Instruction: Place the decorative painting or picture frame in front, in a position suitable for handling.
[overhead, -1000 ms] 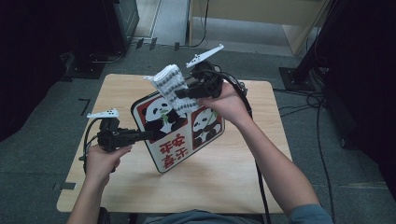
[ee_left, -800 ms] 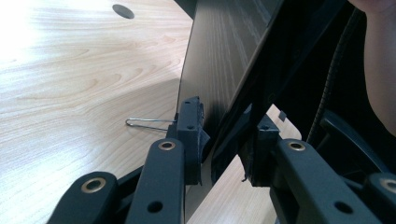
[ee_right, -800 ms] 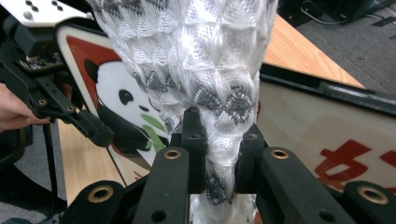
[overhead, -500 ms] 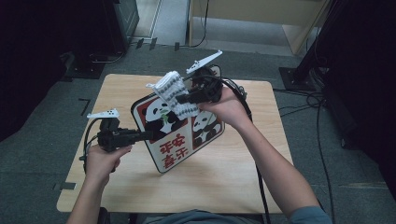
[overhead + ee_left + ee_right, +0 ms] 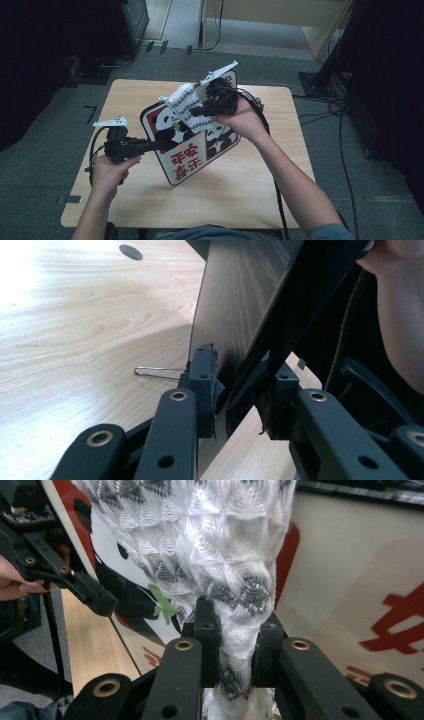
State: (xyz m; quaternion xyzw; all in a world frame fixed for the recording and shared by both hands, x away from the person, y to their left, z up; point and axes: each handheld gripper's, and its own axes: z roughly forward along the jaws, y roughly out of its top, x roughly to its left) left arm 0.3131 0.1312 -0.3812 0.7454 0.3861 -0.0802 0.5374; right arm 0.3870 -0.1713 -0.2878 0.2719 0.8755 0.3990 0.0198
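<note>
Person at a wooden table (image 5: 260, 200), a gripper in each hand. A panda board (image 5: 192, 137) with red characters is held tilted up off the table, its lower corner near the table centre at about 6 o'clock of the board, its upper end toward 1 o'clock.

Left gripper (image 5: 160, 145) sits at 9 o'clock of the board, jaws clenched on the board's left edge. In the left gripper view the left gripper (image 5: 240, 390) has one jaw on each side of the thin dark board edge (image 5: 235, 330), pinching it. A thin wire loop (image 5: 157, 372) lies on the table just beside the left jaw, at 9 o'clock of it.

Right gripper (image 5: 197, 111) is over the board's upper half, at about 12 o'clock of the board centre. It grasps a white-and-grey cloth (image 5: 182, 102), bunched and pressed against the panda face. In the right gripper view the right gripper (image 5: 239, 645) has its jaws closed on a twisted neck of the cloth (image 5: 200, 540), with the rest fanning out toward 12 o'clock and touching the board (image 5: 340, 580). The left gripper's arm (image 5: 60, 575) shows at 9 o'clock there, on the board edge.

Cables trail from both grippers. Grey floor (image 5: 50, 125) lies around the table.
</note>
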